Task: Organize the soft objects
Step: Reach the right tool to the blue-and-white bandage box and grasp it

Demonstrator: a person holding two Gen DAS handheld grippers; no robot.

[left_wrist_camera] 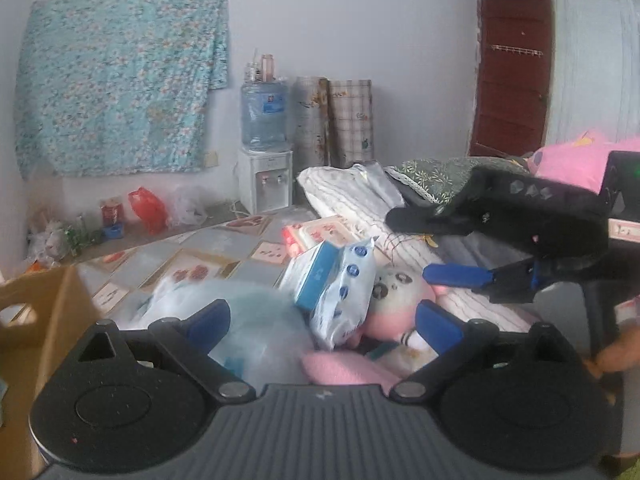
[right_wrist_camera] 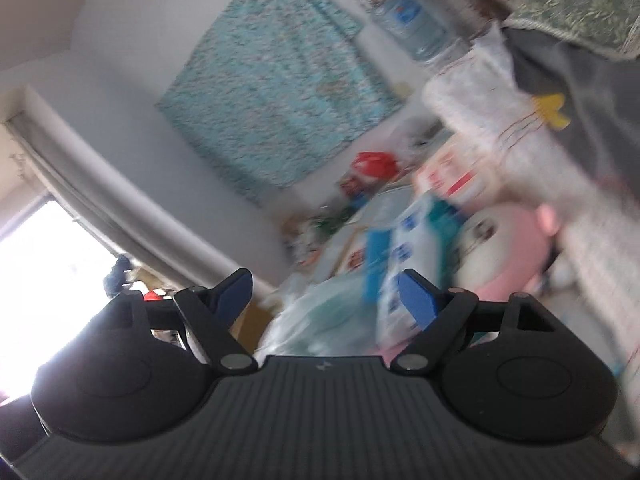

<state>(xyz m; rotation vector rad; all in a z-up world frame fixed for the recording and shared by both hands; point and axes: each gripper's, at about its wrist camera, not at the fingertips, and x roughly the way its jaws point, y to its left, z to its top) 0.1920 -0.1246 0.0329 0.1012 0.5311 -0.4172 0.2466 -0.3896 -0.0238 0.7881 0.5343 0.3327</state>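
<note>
Still: nothing is being tidied yet.
Left claw: gaping wide, holding nothing.
Right claw: gaping too, empty.
Pink bunny: lying ahead, waiting.

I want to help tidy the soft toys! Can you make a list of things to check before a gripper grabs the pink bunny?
1. Left gripper open, nothing between its jaws: ok.
2. Right gripper open and empty: ok.
3. Pink plush toy in view: ok, beside the wipes packet.
4. Toy free to lift: not ok, the packet leans over its left side.
5. Cardboard box within reach: ok, at the left; its inside cannot be seen.
6. Right wrist view sharp enough to aim: not ok, it is blurred.
</note>
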